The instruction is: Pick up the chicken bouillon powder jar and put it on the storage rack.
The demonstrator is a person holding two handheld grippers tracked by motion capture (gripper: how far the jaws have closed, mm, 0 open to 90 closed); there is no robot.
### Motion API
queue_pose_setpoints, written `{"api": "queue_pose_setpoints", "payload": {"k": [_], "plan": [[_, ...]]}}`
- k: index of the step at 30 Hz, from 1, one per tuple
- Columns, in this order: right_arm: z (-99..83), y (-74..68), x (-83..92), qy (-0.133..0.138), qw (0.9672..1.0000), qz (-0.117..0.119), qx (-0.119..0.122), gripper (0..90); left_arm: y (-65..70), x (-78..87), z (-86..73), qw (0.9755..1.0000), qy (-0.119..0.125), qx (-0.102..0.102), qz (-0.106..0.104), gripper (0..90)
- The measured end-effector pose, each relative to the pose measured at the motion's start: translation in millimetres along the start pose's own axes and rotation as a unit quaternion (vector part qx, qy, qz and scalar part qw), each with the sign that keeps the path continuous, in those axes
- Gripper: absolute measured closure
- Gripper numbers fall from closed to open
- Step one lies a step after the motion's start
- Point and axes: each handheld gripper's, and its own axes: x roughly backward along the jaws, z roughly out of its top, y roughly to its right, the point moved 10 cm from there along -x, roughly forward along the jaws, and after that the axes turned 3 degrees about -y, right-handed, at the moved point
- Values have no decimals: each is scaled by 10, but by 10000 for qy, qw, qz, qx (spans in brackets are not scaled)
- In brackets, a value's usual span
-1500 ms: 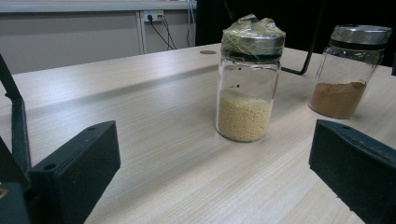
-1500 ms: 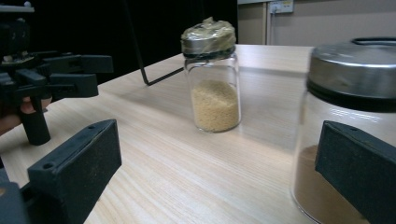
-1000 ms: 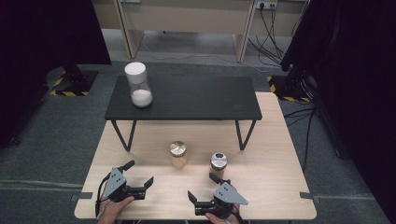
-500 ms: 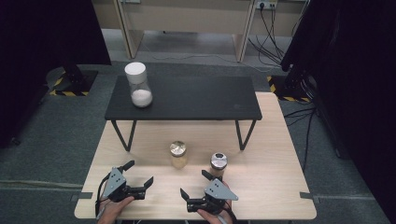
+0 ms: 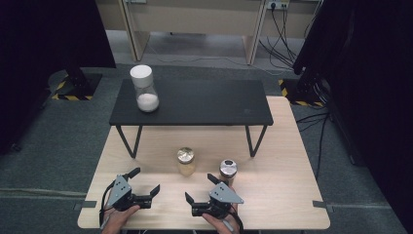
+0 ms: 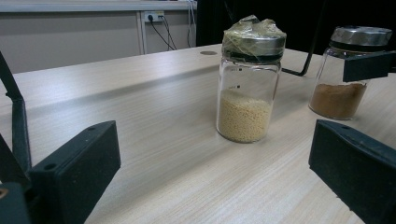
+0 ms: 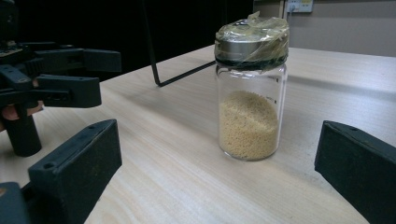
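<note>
A glass jar of yellow grains (image 5: 185, 161), with a metal lid under crinkled film, stands upright on the wooden table (image 5: 282, 195). To its right is a jar of brown powder (image 5: 227, 171). My left gripper (image 5: 144, 180) is open near the front edge, apart from the grain jar (image 6: 246, 95), which stands ahead of its jaws. The brown jar (image 6: 346, 77) is farther right. My right gripper (image 5: 200, 188) is open, angled left, and the grain jar (image 7: 250, 95) stands beyond and between its jaws, untouched. The left gripper (image 7: 70, 77) appears at the left of the right gripper view.
A low black shelf on thin legs (image 5: 195, 102) spans the back of the table. On its left end stands a tall white-lidded jar (image 5: 144, 89) holding white powder. Grey floor surrounds the table, and dark curtains hang on both sides.
My right gripper has shifted left and turned toward the jar of yellow grains. The left gripper and both jars have stayed put.
</note>
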Motion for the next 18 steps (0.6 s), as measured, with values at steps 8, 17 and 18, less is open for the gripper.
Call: {"api": "queue_pose_setpoints", "payload": {"k": [8,17,18], "plan": [[16,22,-69,-16,10000,-14,-13,8,0,0,0,10000,1,-2,4,16],[71,23,-166,-2,10000,-37,54,13,0,0,0,10000,-2,-4,6,16],[83,19,-180,11,10000,-32,70,13,-1,0,0,10000,-1,1,5,16]]}}
